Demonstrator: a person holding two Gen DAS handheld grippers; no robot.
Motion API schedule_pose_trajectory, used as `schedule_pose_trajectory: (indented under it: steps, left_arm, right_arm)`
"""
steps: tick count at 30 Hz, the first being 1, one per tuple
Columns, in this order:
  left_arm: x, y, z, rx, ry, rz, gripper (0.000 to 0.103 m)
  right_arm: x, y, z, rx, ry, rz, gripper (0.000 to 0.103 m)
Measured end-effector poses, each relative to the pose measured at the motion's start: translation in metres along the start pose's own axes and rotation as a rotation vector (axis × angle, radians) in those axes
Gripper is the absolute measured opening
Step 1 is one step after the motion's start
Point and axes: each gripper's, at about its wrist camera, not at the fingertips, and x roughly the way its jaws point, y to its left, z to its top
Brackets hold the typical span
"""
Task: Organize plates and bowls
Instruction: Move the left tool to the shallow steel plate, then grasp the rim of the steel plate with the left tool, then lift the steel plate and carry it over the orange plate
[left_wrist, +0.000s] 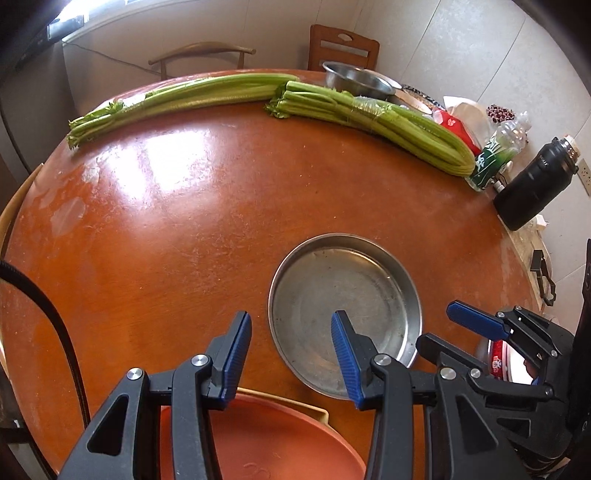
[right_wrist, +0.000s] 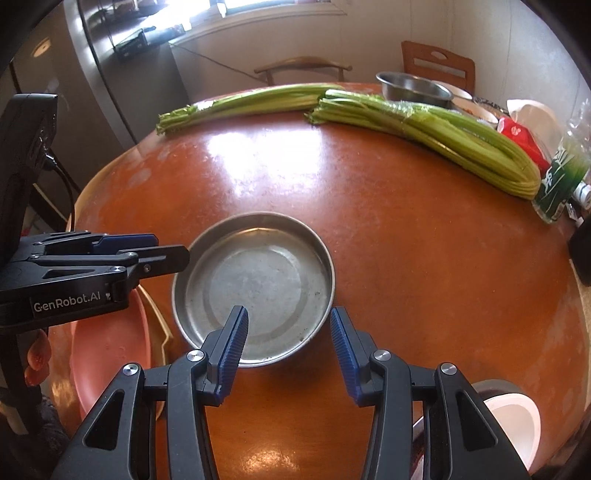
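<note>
A shallow round metal plate lies empty on the glossy brown round table. My left gripper hovers open over the plate's near left rim, with nothing between its blue pads. My right gripper hangs open above the plate's near edge, also with nothing in it. Each gripper shows in the other's view: the right gripper beside the plate's right side, the left gripper at its left. A salmon plate sits at the near edge. A white bowl is near right.
Two celery bundles lie across the far side, a steel bowl behind them. A green-labelled bottle, a black flask and bags crowd the right edge. Wooden chairs stand beyond.
</note>
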Motion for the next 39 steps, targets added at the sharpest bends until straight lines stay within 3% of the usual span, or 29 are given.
schedule_pose_trajectory:
  steps: [16, 27, 39]
  left_arm:
    - [0.042, 0.012, 0.003, -0.029, 0.07, -0.034, 0.045]
    - [0.046, 0.008, 0.004, 0.007, 0.056, -0.038, 0.045]
    - [0.044, 0.008, 0.003, 0.009, 0.034, -0.019, 0.045]
  right_arm:
    - [0.033, 0.002, 0.008, -0.013, 0.088, -0.06, 0.048]
    - [0.052, 0.004, 0.01, 0.018, 0.141, -0.015, 0.049]
    - [0.045, 0.008, 0.012, 0.02, 0.095, 0.024, 0.052]
